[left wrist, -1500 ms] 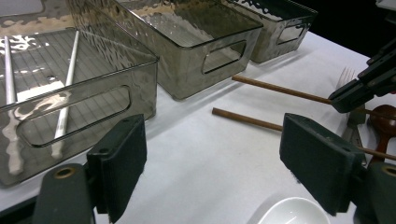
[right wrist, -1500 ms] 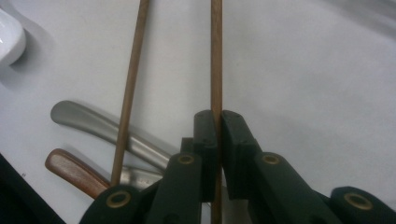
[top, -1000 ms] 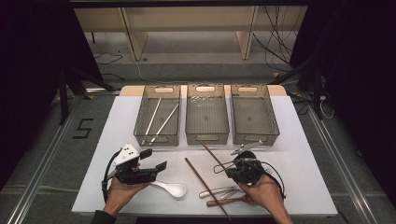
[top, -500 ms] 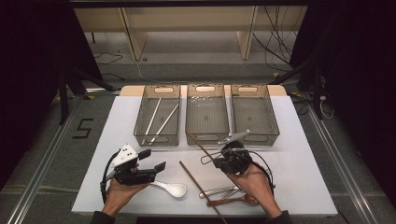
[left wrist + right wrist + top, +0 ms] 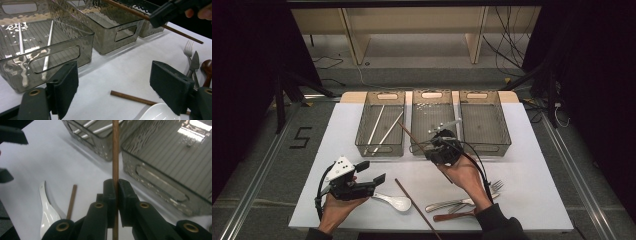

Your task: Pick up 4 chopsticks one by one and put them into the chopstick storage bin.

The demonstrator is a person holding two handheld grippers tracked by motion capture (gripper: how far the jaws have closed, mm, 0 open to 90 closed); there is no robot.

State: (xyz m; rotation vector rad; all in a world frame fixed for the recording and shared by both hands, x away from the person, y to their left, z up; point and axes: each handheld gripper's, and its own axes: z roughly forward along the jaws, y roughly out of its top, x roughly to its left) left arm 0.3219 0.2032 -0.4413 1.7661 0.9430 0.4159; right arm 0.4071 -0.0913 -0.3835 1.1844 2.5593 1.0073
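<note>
A white table [image 5: 532, 150] carries three clear bins, and at the front edge of the middle bin [image 5: 432, 107] the right gripper [image 5: 439, 145] is held raised, its jaws clamped on a brown chopstick [image 5: 409, 134] slanting up over that bin. The left gripper [image 5: 372, 172] is held level near the table's front, its jaws wide apart with nothing between them. A "5" is marked on the floor [image 5: 300, 137]; in the left gripper view a second chopstick [image 5: 132, 98] is seen lying just beside a white spoon [image 5: 160, 112].
</note>
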